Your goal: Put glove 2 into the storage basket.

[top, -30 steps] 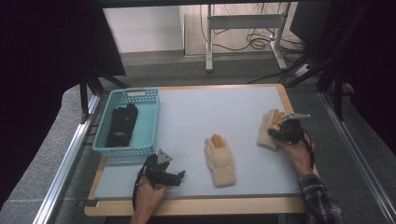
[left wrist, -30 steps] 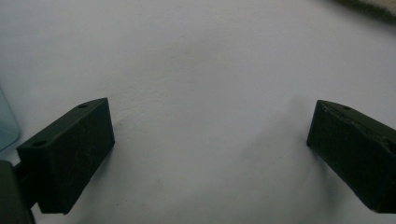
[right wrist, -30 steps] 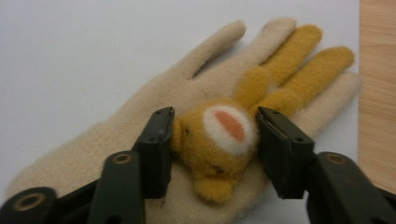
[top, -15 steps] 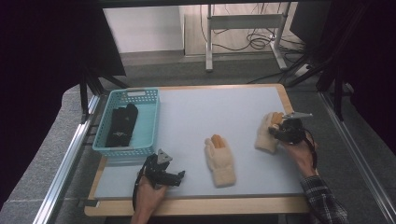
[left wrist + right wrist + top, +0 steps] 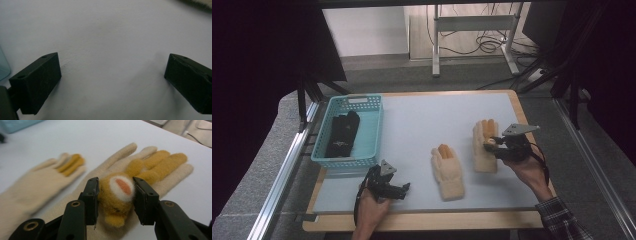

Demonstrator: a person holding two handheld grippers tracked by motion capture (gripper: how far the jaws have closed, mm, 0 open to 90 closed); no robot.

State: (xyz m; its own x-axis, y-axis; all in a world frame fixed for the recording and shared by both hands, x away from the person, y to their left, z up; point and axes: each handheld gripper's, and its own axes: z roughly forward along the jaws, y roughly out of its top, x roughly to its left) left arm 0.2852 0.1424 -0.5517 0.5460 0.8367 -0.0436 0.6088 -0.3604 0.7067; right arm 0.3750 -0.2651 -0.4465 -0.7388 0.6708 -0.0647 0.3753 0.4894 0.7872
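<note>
Far left of the pale grey table mat (image 5: 422, 120): a turquoise plastic lattice basket (image 5: 367, 107) near the left edge, holding a flat black fabric item (image 5: 343, 134) laid lengthwise. Cannot tell what the black item is.

Lower left, near the front edge: left gripper (image 5: 396, 189), held in a hand (image 5: 371, 210) coming up from the bottom. In the left gripper view its two black jaws stand wide apart over bare mat, nothing between them; a sliver of the turquoise basket (image 5: 3, 67) shows at that view's left border. The gripper sits just in front of the basket's near corner and apart from the gloves.

Centre: a cream knitted glove with orange-yellow fingers (image 5: 448, 167) lying flat on the mat, fingers pointing away from the person, cuff toward the front edge. Untouched by either gripper.

Right of centre: a second cream knitted glove with orange-yellow fuzzy patches (image 5: 482, 145), flat on the mat, just beside the first but apart from it. Right gripper (image 5: 490, 146) rests over its right side, hand (image 5: 529, 170) and plaid sleeve (image 5: 562, 225) behind. In the right gripper view, the jaws are closed onto a fuzzy orange lump with a white-and-pink spot (image 5: 119, 195) on that glove (image 5: 160, 177), one jaw pressing each side; the other glove (image 5: 47, 177) lies blurred to the left.
</note>
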